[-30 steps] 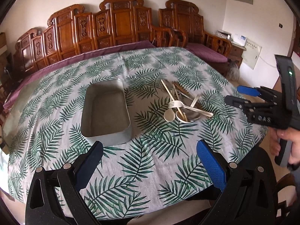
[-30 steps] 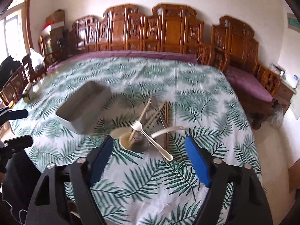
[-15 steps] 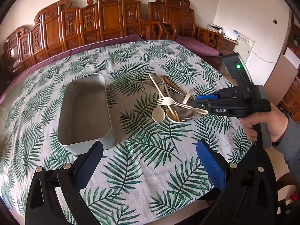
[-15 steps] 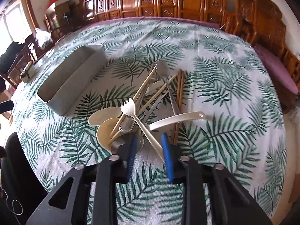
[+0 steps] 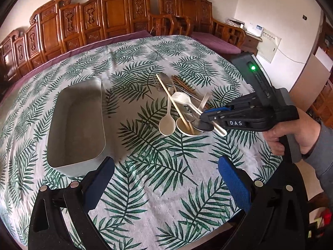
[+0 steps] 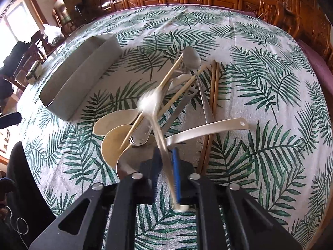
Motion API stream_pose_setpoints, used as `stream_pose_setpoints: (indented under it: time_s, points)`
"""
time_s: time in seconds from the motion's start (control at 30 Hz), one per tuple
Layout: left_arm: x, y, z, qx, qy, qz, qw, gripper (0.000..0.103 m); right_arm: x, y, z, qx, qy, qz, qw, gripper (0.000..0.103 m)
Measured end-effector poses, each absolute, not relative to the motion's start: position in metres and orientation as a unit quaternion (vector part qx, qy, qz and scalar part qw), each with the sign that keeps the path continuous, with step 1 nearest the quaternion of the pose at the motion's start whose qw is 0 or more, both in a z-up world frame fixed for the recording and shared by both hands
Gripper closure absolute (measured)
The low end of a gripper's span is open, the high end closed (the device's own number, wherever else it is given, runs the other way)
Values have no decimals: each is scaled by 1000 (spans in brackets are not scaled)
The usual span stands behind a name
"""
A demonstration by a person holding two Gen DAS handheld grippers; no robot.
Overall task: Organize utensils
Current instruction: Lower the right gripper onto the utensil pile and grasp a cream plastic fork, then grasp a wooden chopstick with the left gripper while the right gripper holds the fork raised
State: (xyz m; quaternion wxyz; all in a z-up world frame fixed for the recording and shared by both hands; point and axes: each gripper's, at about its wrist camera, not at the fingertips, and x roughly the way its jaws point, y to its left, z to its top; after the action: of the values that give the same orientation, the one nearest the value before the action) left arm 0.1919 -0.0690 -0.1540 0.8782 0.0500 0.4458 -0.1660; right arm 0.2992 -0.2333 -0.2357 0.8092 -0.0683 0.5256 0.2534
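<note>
A heap of utensils (image 5: 183, 112) lies on the leaf-print tablecloth: cream spoons, metal spoons, chopsticks (image 6: 212, 91) and a white fork (image 6: 154, 112). My right gripper (image 6: 165, 158) is closing its jaws on the fork's handle, and the blue pads press it from both sides. The fork's head is blurred and tilts up over the heap. In the left wrist view the right gripper (image 5: 205, 115) reaches in from the right with the fork (image 5: 181, 98) in it. My left gripper (image 5: 164, 162) hangs open above bare cloth. To the left of the heap stands an empty grey tray (image 5: 79, 167), also visible in the right wrist view (image 6: 87, 73).
A person's hand (image 5: 291, 133) holds the right gripper at the table's right edge. Carved wooden chairs (image 5: 116, 14) line the far side of the table. A white ladle (image 6: 208, 129) lies across the chopsticks. Open cloth stretches between the tray and the heap.
The right gripper came down onto the heap and went from wide open to shut on the fork's handle; the fork's head has tipped up. The left gripper drifted closer to the table.
</note>
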Motion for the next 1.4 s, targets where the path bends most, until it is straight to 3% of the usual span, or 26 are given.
stream_pose_setpoints:
  time_s: [0.33, 0.53, 0.63, 0.97, 1.13, 1.4]
  points:
    - [216, -83, -161, 43, 448, -169, 877, 9, 276, -259, -204, -33, 493, 246, 834, 93]
    - [244, -103, -166, 44, 458, -168, 872, 32, 279, -276, -213, -30, 495, 217, 841, 93]
    - [261, -115, -168, 37, 464, -173, 868, 35, 283, -288, -218, -21, 499, 209, 841, 93]
    - [322, -136, -192, -3, 501, -156, 851, 62, 293, -311, -217, 15, 499, 200, 843, 93]
    - [344, -129, -207, -21, 518, -132, 845, 83, 294, -315, -223, 20, 506, 194, 840, 93]
    - [357, -128, -220, -17, 530, -117, 840, 88, 295, -316, -224, 27, 508, 196, 838, 93]
